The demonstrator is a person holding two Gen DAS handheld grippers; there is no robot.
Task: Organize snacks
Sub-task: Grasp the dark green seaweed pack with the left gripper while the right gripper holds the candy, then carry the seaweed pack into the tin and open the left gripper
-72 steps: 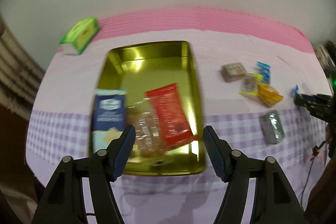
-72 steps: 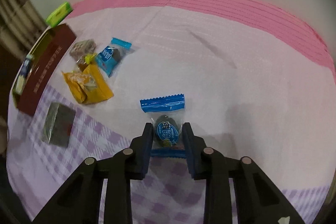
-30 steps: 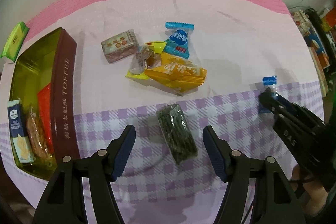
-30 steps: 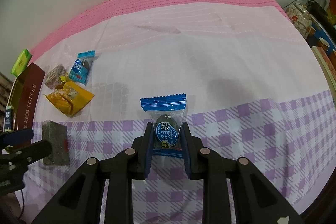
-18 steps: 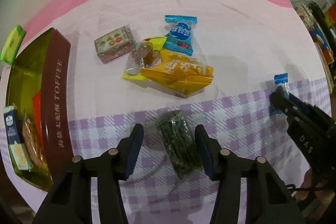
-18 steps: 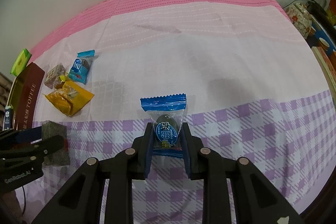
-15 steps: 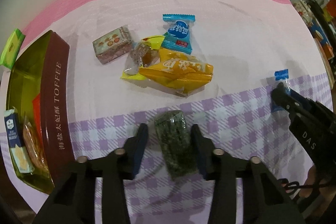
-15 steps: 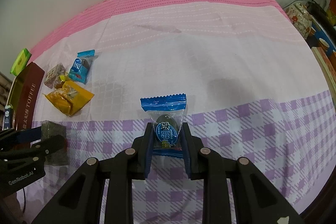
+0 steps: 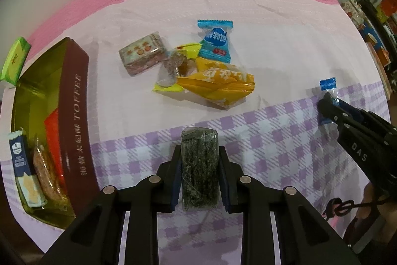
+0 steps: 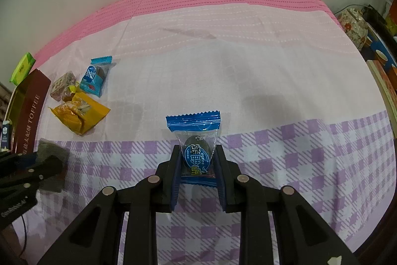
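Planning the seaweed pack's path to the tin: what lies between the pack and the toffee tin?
Only bare checked cloth, as the left wrist view shows. The seaweed pack sits in the left hand-held gripper; the toffee tin stands to its left.

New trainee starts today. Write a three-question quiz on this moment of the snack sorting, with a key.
1. True or false: the left tongs are shut on the green seaweed pack.
2. What do the right tongs hold?
A. the yellow packet
B. the blue-wrapped candy
C. nothing
3. Fill in: the word printed on the brown side of the snack tin is ____.

Key
1. True.
2. B: the blue-wrapped candy; the yellow packet lies on the tablecloth.
3. TOFFEE.
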